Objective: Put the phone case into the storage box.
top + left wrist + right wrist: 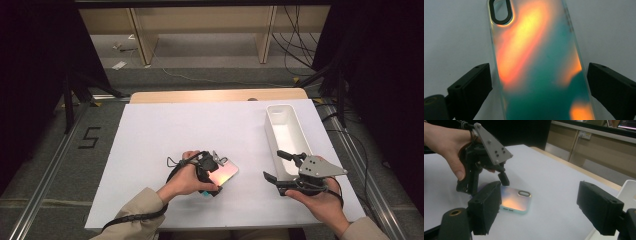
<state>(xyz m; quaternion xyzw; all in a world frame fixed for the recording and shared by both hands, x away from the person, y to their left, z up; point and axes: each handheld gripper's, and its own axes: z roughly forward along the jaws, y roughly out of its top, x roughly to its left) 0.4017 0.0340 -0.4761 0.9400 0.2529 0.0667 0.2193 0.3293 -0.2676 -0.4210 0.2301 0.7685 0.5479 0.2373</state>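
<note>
A: Which step is this?

B: The grasp, I'd judge; the left gripper (212, 172) stands over the phone case (224, 174), its fingers (471, 85) spread to either side of the case's long edges, not pressing; the case lies flat on the counter (165, 130).

A: And next?

B: Closing squarely on those edges, then lifting.

A: The right gripper (276, 165)?

B: Its fingers (485, 206) are spread, holding nothing; the white bin (285, 131) sits just beyond them, and bare counter lies between them and the case.
</note>
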